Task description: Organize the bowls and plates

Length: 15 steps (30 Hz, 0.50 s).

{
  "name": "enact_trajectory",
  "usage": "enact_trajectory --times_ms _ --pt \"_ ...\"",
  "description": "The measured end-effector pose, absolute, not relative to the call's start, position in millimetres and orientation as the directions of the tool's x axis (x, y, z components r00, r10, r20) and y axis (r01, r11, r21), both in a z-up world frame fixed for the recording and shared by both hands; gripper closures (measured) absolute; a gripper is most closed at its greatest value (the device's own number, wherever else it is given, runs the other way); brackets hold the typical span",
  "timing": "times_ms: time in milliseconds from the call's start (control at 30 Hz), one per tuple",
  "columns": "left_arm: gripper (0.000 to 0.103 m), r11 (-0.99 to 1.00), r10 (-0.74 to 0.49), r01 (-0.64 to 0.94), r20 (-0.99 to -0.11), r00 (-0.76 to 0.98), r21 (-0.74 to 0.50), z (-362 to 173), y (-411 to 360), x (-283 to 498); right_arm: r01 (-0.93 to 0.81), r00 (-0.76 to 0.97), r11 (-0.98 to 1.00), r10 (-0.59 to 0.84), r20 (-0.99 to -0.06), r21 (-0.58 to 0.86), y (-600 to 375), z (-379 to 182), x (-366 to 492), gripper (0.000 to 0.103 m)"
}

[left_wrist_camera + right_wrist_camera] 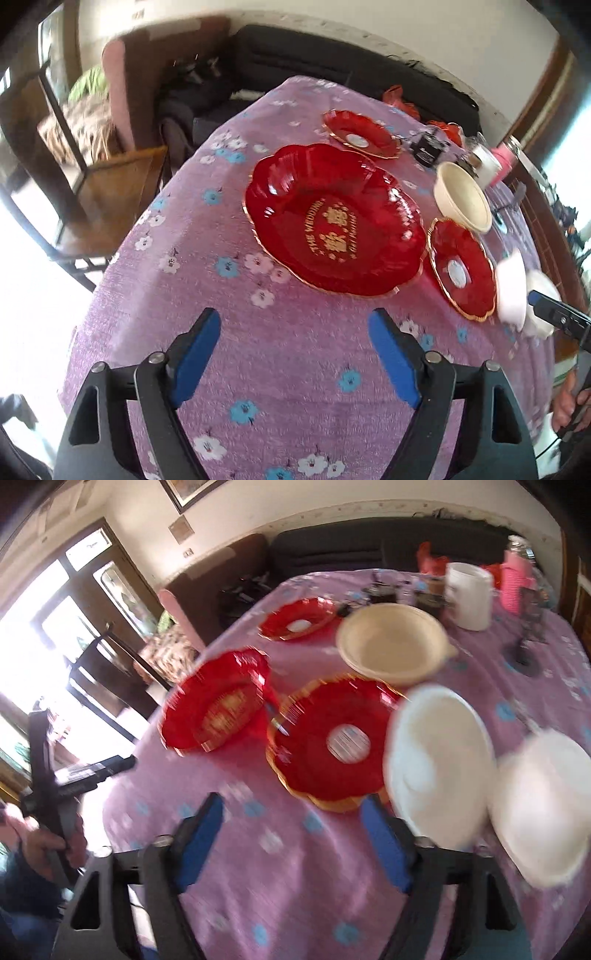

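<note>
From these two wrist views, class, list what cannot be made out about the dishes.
- Gold lettering in the large red plate: partly legible in the left view, smeared in the right view.
- White bowls: cut by the left view's edge, motion-blurred in the right; count uncertain.
- Items behind the cream bowl: too small.

Camera placement: two wrist fisheye views over one worktop.

The left wrist camera sat above the near edge of the worktop (258, 369), looking forward and down along the left tool (295, 354), whose blue fingers stood apart at the bottom of the view. The large red dish (332, 218) lay near, ahead of centre; the right tool (554, 314) entered at the right edge. The right wrist camera looked forward along the right tool (295, 838) from further right, facing the same far wall, with the left tool (92, 771) at its left edge. This view was motion-blurred. Both views shared the large red dish (218, 705), the small red plate (461, 269) (332, 738), the cream bowl (461, 195) (391, 642) and the white bowls (511, 291) (439, 764).
</note>
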State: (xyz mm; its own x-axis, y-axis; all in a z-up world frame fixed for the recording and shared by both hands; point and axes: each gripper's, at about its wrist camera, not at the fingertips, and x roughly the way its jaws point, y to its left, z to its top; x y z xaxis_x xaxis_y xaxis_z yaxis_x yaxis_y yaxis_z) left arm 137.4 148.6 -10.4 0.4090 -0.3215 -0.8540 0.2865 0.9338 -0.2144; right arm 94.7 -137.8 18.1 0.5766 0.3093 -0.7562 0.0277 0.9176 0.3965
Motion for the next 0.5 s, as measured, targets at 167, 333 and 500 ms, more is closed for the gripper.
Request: enact_trajectory --times_ms 167,333,500 --pt "0.021 0.933 -0.344 0.249 -0.849 0.400 -0.261 -6.2 153.2 174.1 0.036 0.569 0.881 0.369 -0.734 0.471 -134.2 17.9 157.6 0.030" --pt "0.038 0.931 -0.349 0.241 -0.865 0.360 -0.275 -15.0 142.4 214.2 0.045 0.538 0.877 0.383 -0.751 0.479 -132.4 6.9 212.8 0.042" --pt "0.041 0.931 -0.352 0.218 -0.875 0.331 -0.292 -29.7 137.0 239.8 0.073 0.491 0.876 0.385 -0.782 0.477 -128.7 -13.8 250.5 0.060"
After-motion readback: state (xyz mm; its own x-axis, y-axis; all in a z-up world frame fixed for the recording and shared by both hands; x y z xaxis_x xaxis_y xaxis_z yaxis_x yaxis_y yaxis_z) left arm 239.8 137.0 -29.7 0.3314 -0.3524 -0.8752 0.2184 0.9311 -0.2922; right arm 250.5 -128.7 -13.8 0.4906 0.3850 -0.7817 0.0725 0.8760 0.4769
